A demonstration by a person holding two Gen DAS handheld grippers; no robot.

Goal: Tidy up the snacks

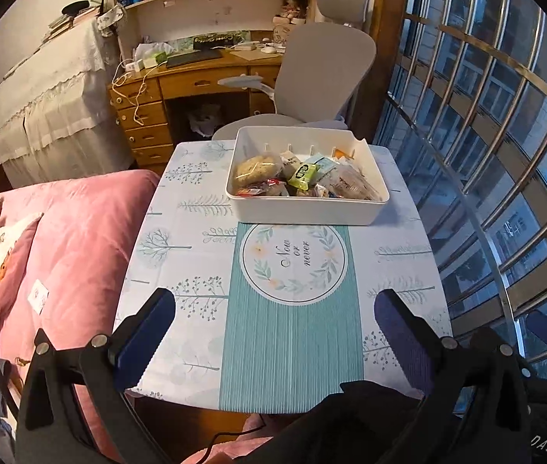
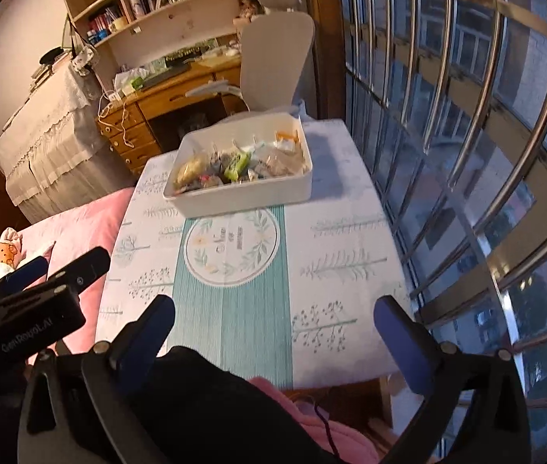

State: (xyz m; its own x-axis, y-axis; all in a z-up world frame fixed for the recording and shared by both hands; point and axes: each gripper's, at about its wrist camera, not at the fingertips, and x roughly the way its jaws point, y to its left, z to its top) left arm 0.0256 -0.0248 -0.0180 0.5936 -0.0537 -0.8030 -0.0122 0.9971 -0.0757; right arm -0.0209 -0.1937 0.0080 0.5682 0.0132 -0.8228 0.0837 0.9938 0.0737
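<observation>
Left wrist view, from your left: pink bed (image 1: 80, 232), then the counter (image 1: 397, 270) with its teal mat (image 1: 293, 340), window bars (image 1: 505, 154) beyond. The white bin (image 1: 304, 208) of snacks (image 1: 300, 178) sits at the counter's far end, nothing before it. Your left claw (image 1: 273, 332) and right claw (image 2: 273, 328) both gape wide, empty, angled down over the near edge.

Both grippers' fingers (image 1: 146, 332) (image 2: 405, 348) wide apart
</observation>
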